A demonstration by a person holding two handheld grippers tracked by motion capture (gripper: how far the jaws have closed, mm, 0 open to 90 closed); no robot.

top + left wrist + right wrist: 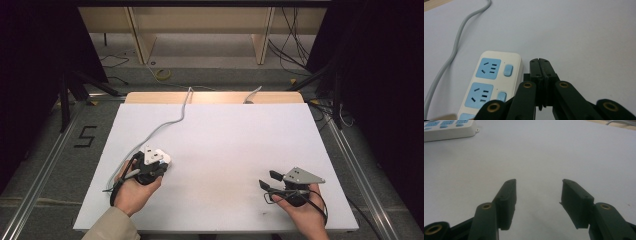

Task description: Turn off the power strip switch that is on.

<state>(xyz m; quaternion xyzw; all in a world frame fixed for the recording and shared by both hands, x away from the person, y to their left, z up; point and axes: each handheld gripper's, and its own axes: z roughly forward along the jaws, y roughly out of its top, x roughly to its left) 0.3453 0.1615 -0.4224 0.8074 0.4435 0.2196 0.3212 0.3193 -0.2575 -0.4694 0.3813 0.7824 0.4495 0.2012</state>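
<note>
1. Left gripper jaws pressed together, nothing between them, tips just beside the power strip on the white table
2. Power strip mostly hidden under left hand from above; near end cut off in left gripper view
3. Grey cord runs off the far table edge
4. Right gripper jaws wide apart, empty, well apart from strip

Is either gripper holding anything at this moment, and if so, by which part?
Nothing is held. The left gripper is shut on nothing beside the power strip; the right gripper is open over bare table.
</note>
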